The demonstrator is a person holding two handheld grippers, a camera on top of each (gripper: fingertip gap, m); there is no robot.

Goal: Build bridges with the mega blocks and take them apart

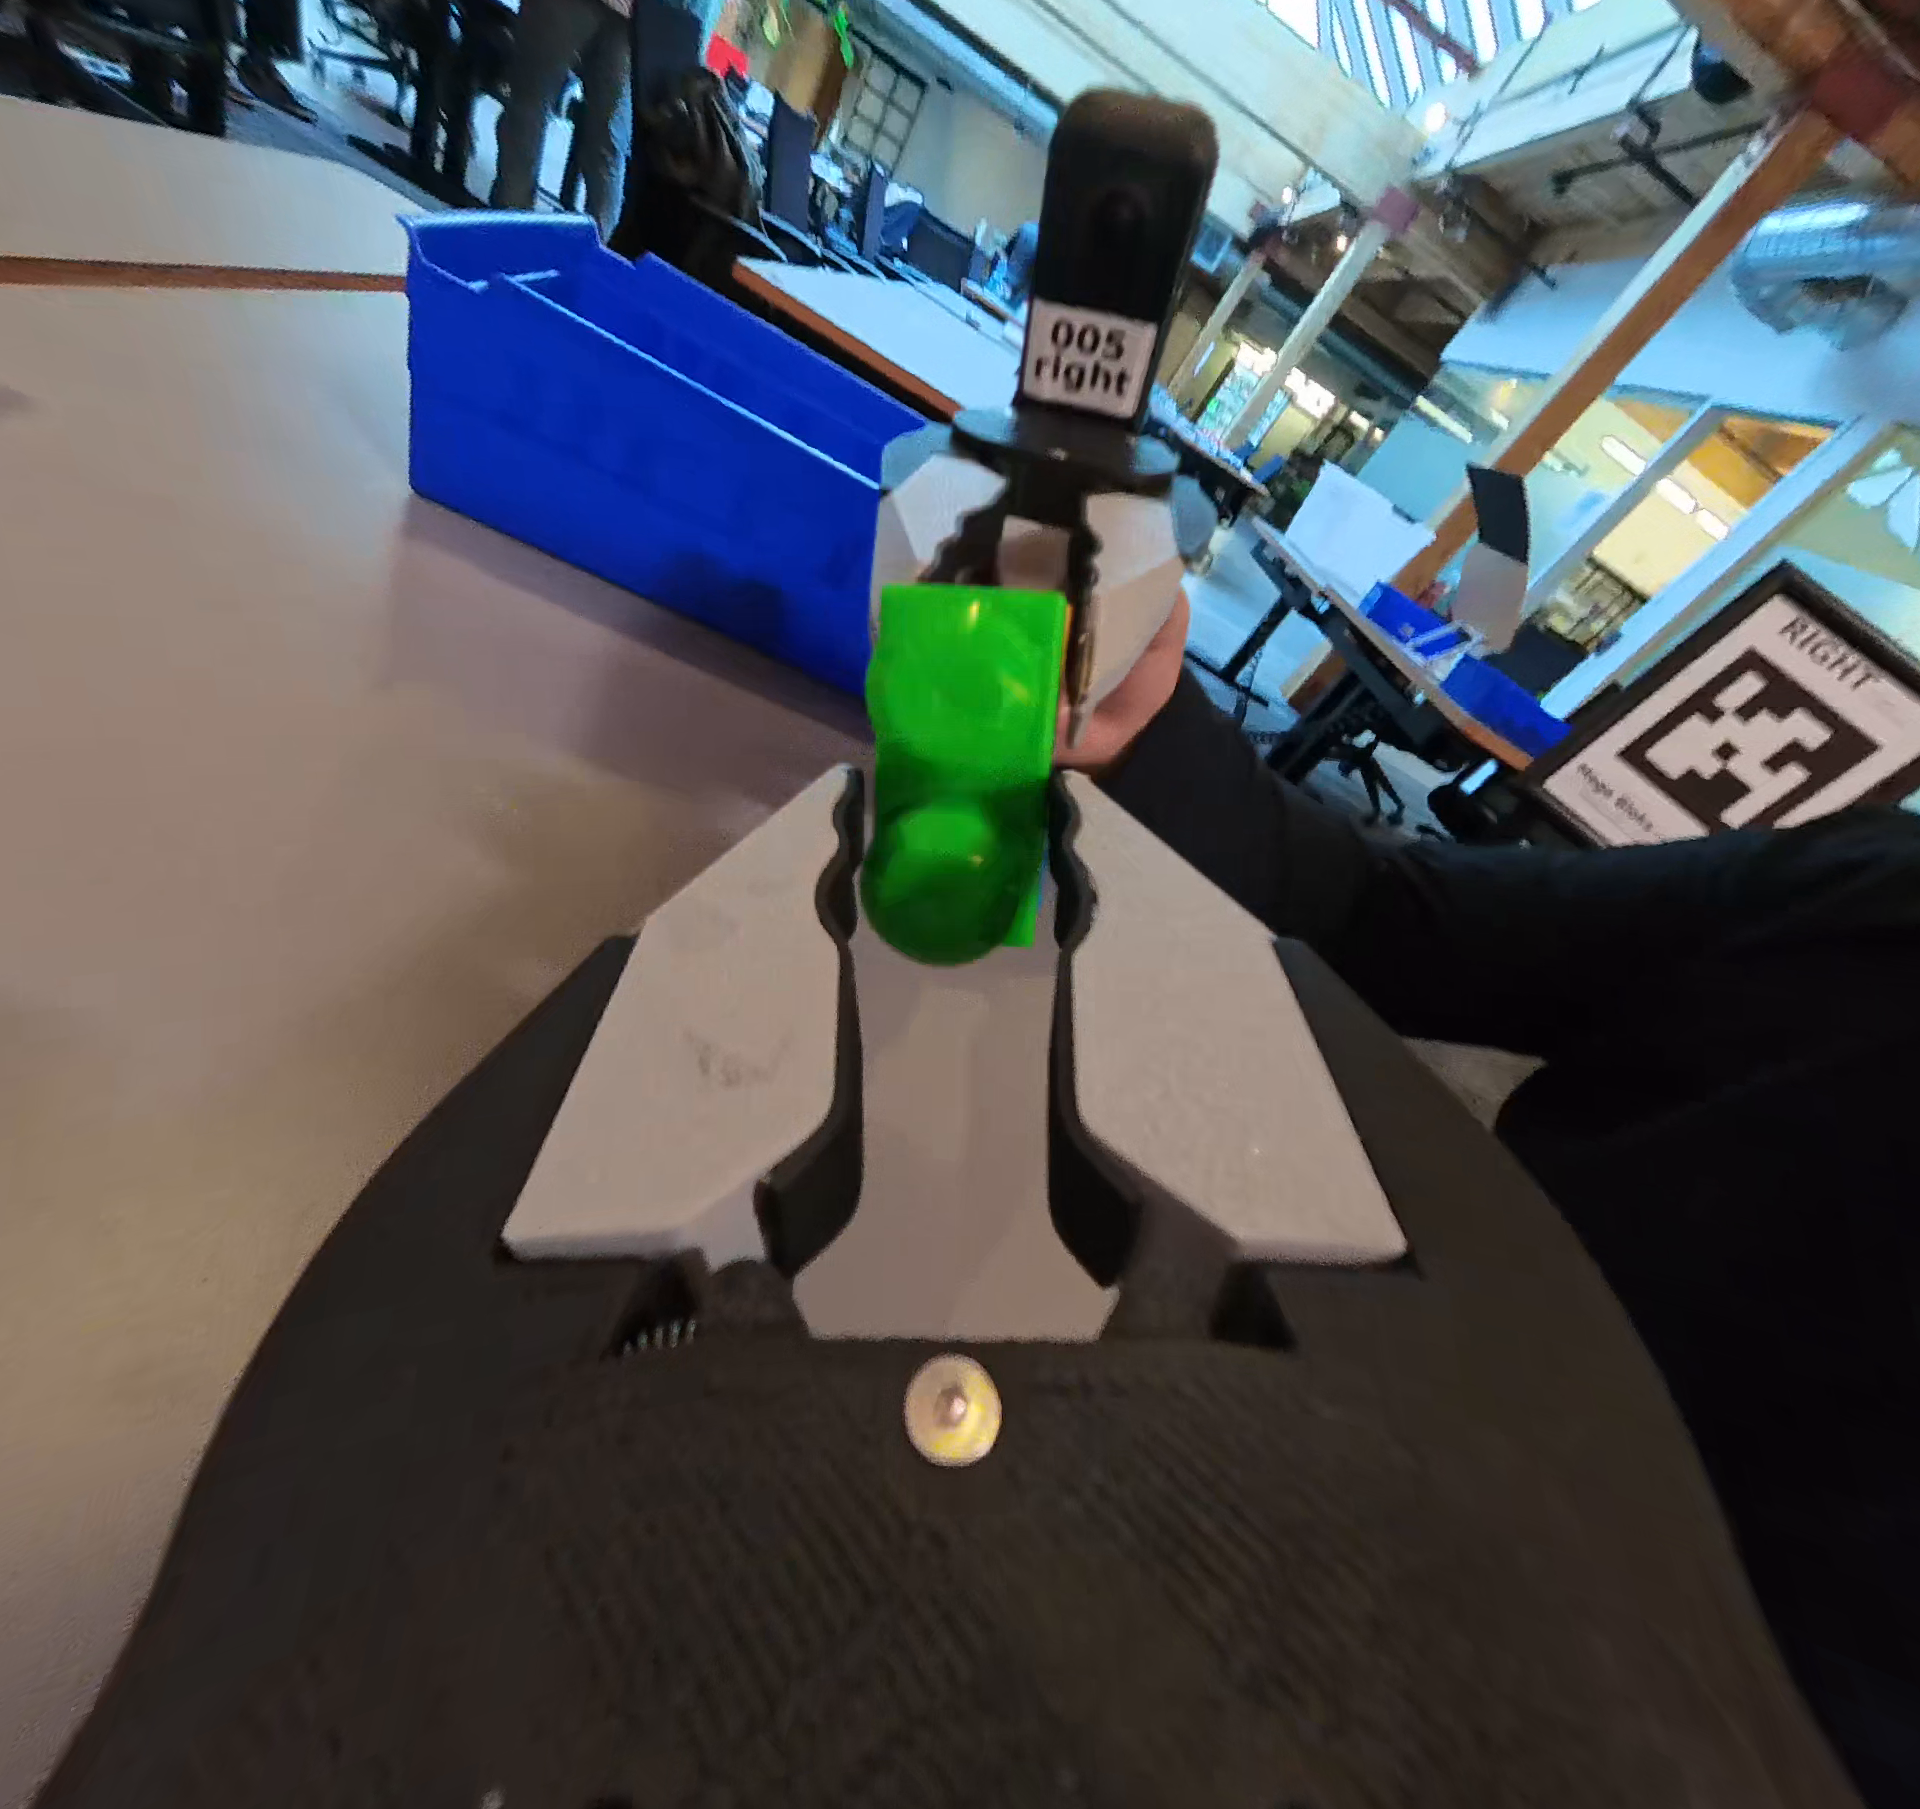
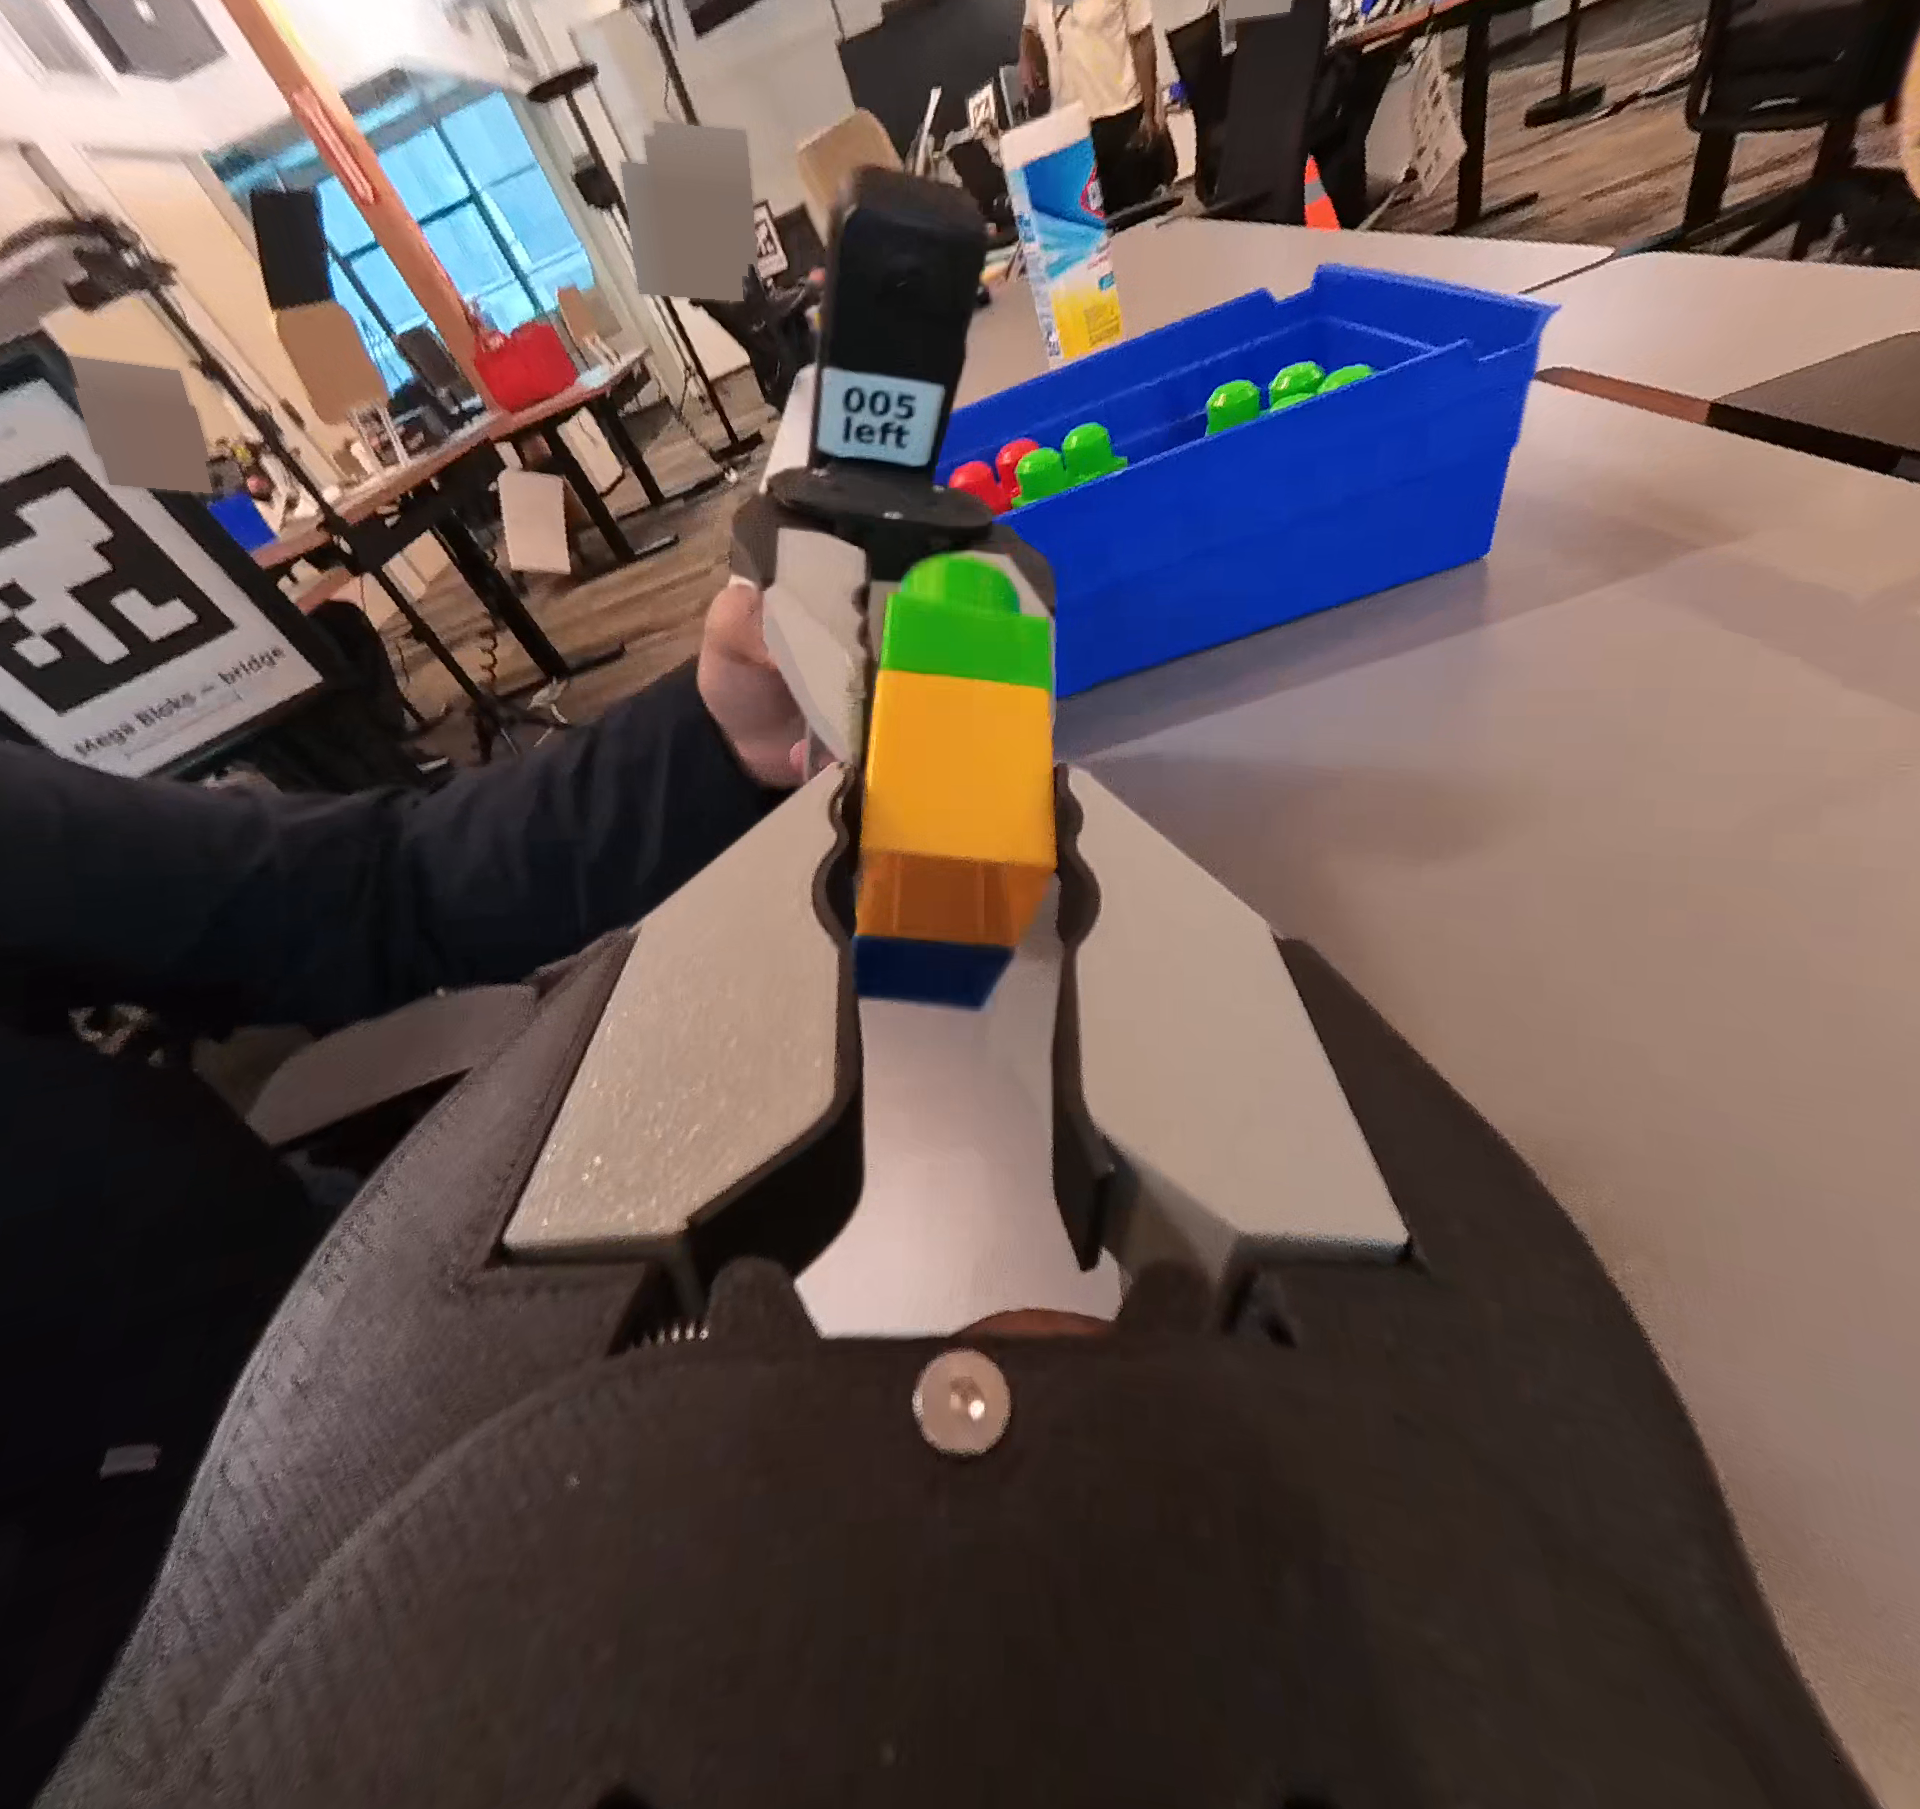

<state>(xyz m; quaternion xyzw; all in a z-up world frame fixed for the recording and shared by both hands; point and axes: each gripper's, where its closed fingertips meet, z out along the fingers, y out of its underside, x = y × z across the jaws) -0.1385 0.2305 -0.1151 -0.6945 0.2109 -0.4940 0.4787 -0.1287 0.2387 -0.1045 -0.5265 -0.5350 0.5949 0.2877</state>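
Blue bin [image 2: 1278, 554] on worktop [image 2: 1507, 824] holding loose green blocks [image 2: 1288, 388] and red blocks [image 2: 992, 481], block stack [image 2: 961, 772] midair, left gripper [image 1: 956, 855] jaws clamped on green block [image 1: 956, 772], right gripper [image 2: 956, 855] jaws clamped on yellow block [image 2: 956, 783].

A pale grey table [image 2: 1455, 876] carries a blue bin [image 2: 1299, 533] that rests directly on its surface, toward the far edge. At that far edge, just behind the bin, stands a white, blue and yellow canister [image 2: 1065, 242]. A brown seam [image 1: 197, 276] crosses the tabletop.
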